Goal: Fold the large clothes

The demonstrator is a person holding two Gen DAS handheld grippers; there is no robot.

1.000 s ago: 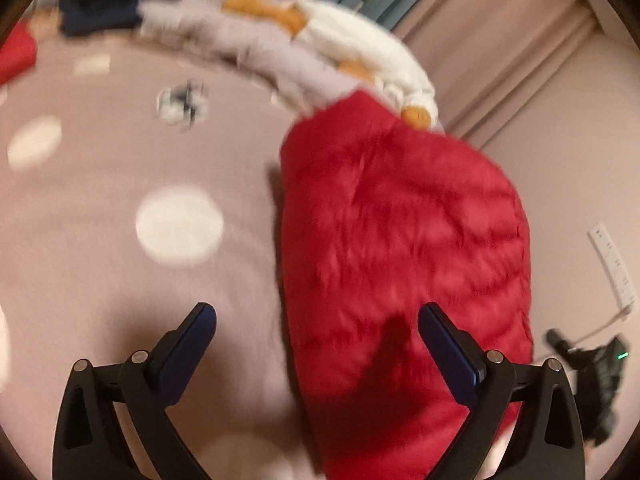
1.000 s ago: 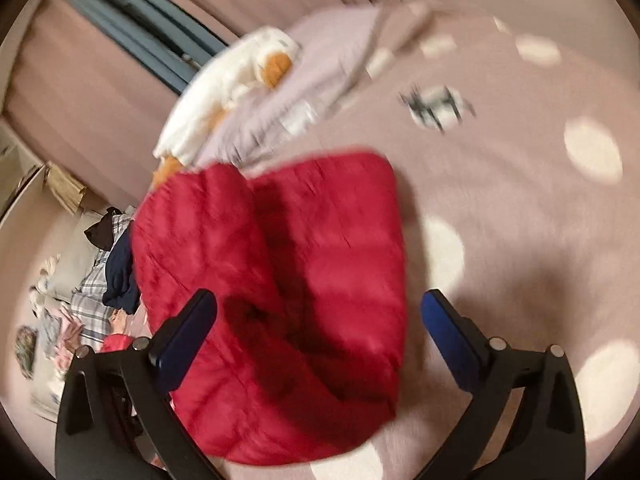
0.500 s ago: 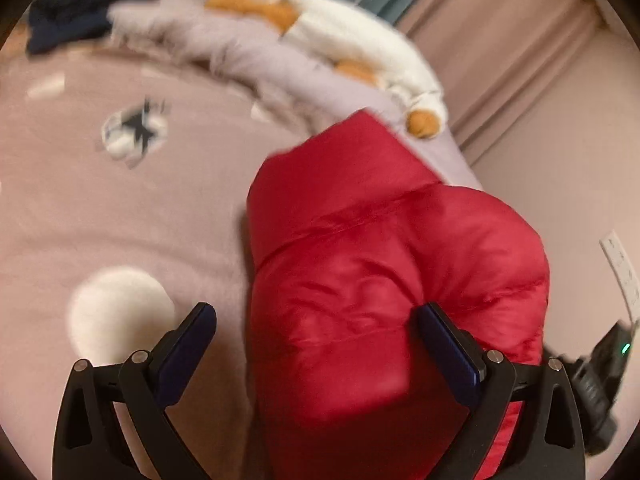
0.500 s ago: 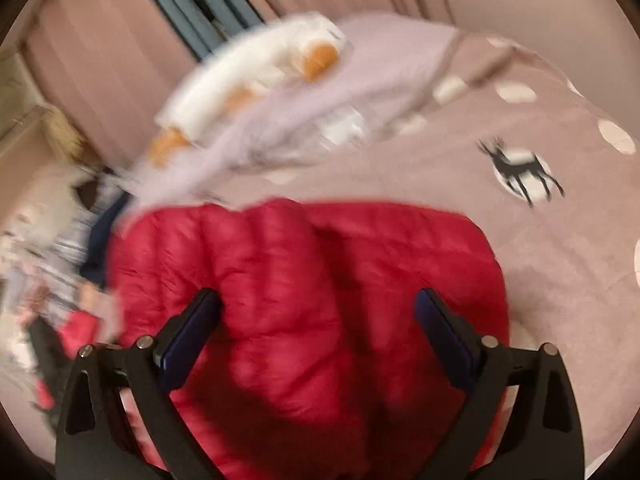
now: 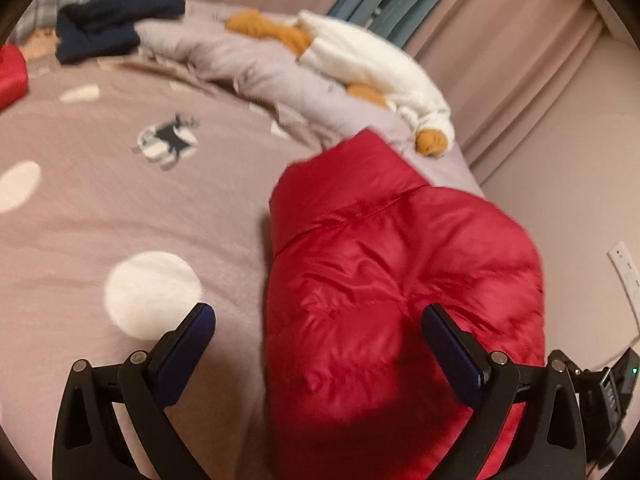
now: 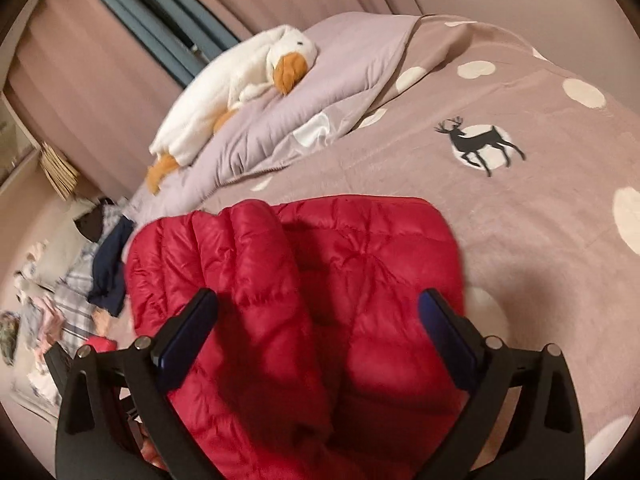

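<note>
Red puffer jacket (image 5: 400, 300) lies bunched and partly folded on the mauve polka-dot bedspread (image 5: 120, 208), at the bed edge nearest the wall, just below the lilac pillow (image 6: 352, 64) with the plush duck (image 6: 240, 80). Left gripper (image 5: 318, 334) has its jaws spread wide and holds nothing; its right finger sits over the jacket, its left finger over bare bedspread. Right gripper (image 6: 318, 320) is also wide apart and empty, hovering above the jacket's middle, where a sleeve or flap (image 6: 248, 264) lies doubled over the body.

Risks, as I judge them: slick, puffy down fabric likely springs back, so any fold may pop open once let go. A pinch on the top layer only would drag that flap and leave the lower layer behind, giving a skewed fold. The jacket sits close to the bed edge, so a pull toward the wall side could slide it off. Cannot tell where the hem or collar ends lie; a grab at the wrong edge would bunch it more. Other clothes (image 6: 108, 264) piled beyond the jacket are well apart, with little chance of snagging.
</note>
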